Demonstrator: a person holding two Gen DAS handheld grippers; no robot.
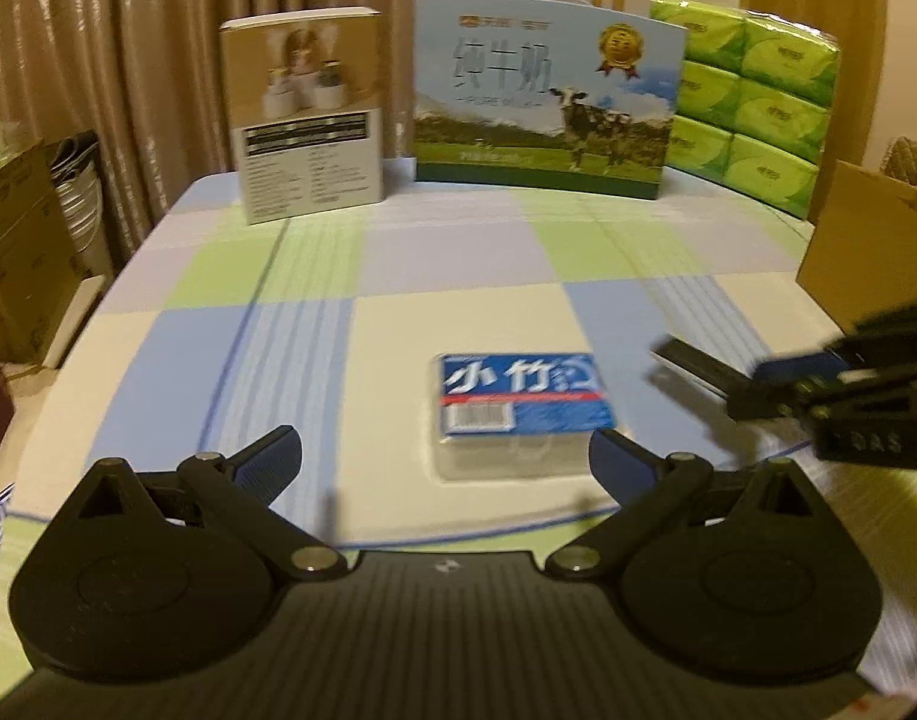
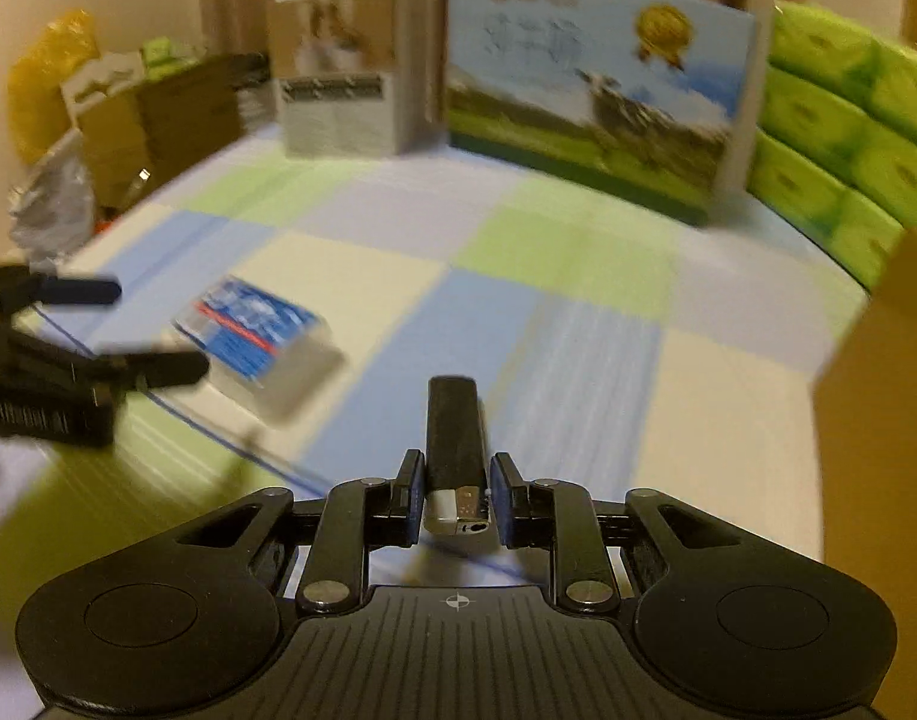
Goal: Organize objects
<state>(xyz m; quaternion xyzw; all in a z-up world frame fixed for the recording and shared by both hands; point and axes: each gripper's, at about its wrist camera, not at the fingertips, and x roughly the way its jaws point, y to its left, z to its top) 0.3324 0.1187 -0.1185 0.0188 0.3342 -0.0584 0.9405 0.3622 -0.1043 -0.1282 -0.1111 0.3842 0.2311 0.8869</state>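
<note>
Right gripper point(image 2: 455, 495) fingers clamp black lighter point(image 2: 453, 438); left gripper point(image 1: 443, 453) fingers wide

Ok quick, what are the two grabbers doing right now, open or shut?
Left gripper: open, holding nothing; the blue packet lies just past its fingers.
Right gripper: shut on the black lighter.

Home room: curtains point(image 1: 128, 60), checked tablecloth point(image 1: 458, 258), milk carton point(image 1: 542, 96), tissue packs point(image 1: 752, 102).
</note>
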